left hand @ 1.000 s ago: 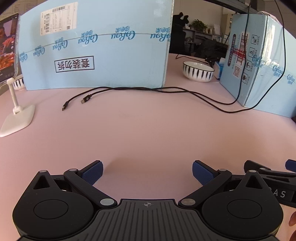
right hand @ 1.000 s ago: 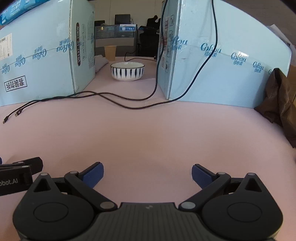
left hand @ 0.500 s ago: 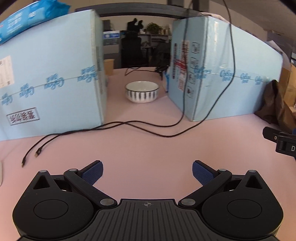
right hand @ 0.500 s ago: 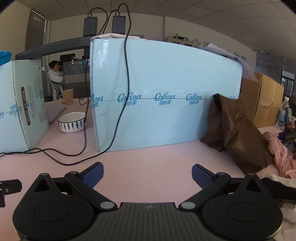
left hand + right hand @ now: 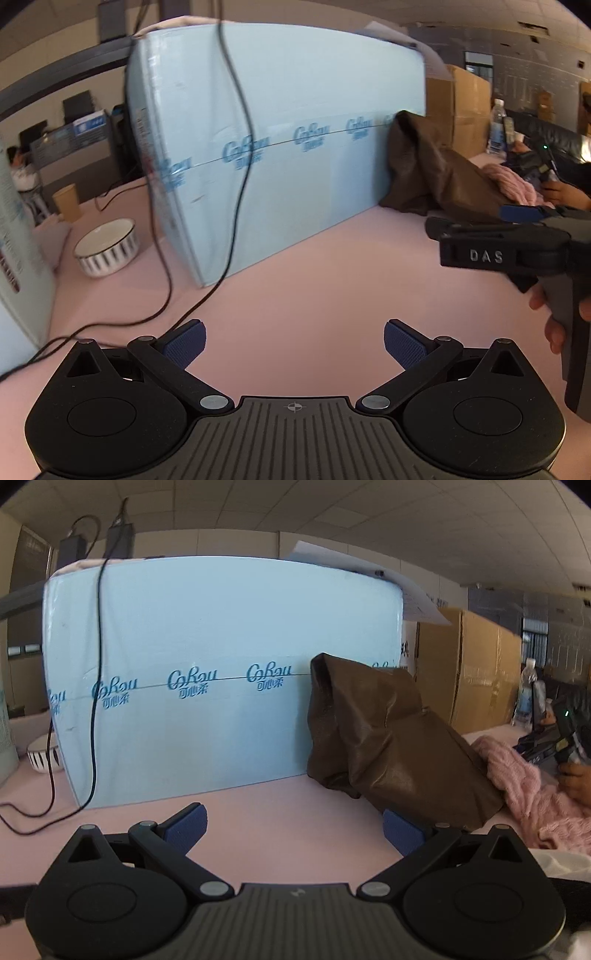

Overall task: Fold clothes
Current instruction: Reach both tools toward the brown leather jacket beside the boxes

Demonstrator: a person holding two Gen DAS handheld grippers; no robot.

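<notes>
A dark brown garment (image 5: 391, 746) is heaped on the pink table against a light blue box, with a pink fuzzy garment (image 5: 532, 794) to its right. Both show in the left wrist view, the brown one (image 5: 436, 173) and the pink one (image 5: 509, 181), at the far right. My right gripper (image 5: 293, 829) is open and empty, its right finger just in front of the brown heap. My left gripper (image 5: 293, 341) is open and empty over bare table. The right gripper's body (image 5: 517, 251) shows at the right of the left wrist view.
A large light blue box (image 5: 221, 679) stands behind the table (image 5: 332, 277), with black cables (image 5: 236, 147) hanging over it. A striped bowl (image 5: 107, 247) and a paper cup (image 5: 68, 201) sit at the left. A cardboard box (image 5: 480, 679) and another person's hand (image 5: 576, 779) are at the right.
Both grippers have swung to the right. The brown and pink garments have come into closer view, and the first blue box and cable ends have passed out to the left. Both stay open.
</notes>
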